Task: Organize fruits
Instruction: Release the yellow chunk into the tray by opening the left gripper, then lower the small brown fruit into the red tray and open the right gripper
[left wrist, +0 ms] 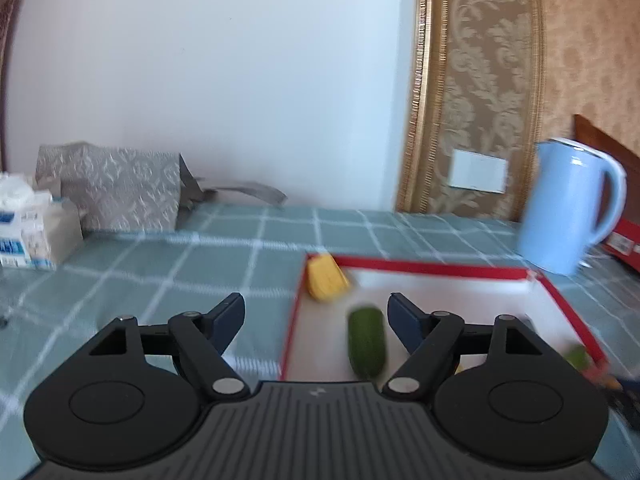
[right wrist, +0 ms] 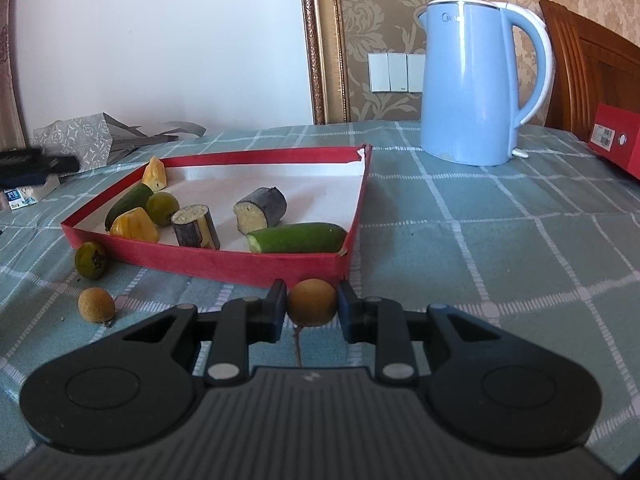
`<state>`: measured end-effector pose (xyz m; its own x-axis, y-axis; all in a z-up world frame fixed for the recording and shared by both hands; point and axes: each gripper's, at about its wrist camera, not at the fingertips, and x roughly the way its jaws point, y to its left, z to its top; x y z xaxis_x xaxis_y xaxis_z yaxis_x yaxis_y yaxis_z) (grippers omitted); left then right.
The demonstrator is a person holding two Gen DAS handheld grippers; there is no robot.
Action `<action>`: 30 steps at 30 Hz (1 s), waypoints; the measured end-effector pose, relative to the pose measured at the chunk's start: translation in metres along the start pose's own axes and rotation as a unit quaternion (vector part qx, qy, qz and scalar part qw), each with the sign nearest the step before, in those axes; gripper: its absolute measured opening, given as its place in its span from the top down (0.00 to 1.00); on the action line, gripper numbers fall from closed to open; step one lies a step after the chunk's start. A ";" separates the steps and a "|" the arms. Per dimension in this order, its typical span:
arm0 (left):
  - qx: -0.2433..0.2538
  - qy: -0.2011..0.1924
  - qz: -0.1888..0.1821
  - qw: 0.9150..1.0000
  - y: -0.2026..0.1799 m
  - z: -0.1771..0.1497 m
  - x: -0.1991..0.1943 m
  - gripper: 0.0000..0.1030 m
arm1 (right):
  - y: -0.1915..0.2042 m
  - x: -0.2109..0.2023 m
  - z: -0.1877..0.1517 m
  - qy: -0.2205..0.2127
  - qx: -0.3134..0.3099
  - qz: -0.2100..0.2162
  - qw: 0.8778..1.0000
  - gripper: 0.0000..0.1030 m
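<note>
1. A table (right wrist: 500, 220) under a green checked cloth carries everything; a pale blue kettle (right wrist: 476, 84) stands upright near its far edge.
2. A shallow red tray (right wrist: 248, 266) with a white floor sits mid-table, in front of and to the left of the kettle.
3. In the tray: a cut cucumber piece (right wrist: 298, 237) lying along the near wall, cut end to the left; two dark-skinned cane stubs (right wrist: 261, 210); a second cucumber (right wrist: 129, 204) lying along the left wall; a green round fruit (right wrist: 162, 208); two yellow wedges (right wrist: 134, 224).
4. Outside the tray's near left corner lie a green fruit (right wrist: 90, 260) and a small tan fruit (right wrist: 96, 305).
5. The right gripper (right wrist: 312, 309) is clamped on another small tan round fruit (right wrist: 312, 307), stalk hanging down, just outside the tray's near wall.
6. The left gripper (left wrist: 316, 318) is spread wide and holds nothing, above the tray's left wall.
</note>
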<state>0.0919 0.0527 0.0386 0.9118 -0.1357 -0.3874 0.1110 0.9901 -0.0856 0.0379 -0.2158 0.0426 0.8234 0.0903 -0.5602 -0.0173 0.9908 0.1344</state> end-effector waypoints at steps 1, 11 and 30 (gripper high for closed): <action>0.000 0.002 -0.004 1.000 -0.001 -0.006 -0.007 0.24 | 0.000 0.000 0.000 0.000 -0.002 0.000 1.000 0.75; 0.057 0.040 -0.024 0.997 -0.025 -0.046 -0.021 0.23 | 0.002 -0.004 -0.001 -0.008 -0.004 -0.004 1.000 0.75; 0.025 0.060 -0.033 0.997 -0.012 -0.044 -0.020 0.23 | 0.035 0.000 0.037 -0.052 -0.061 -0.015 0.997 0.75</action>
<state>0.0547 0.0419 0.0069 0.8488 -0.2003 -0.4894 0.1913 0.9791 -0.0689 0.0579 -0.1849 0.0776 0.8787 0.0561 -0.4740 -0.0552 0.9984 0.0158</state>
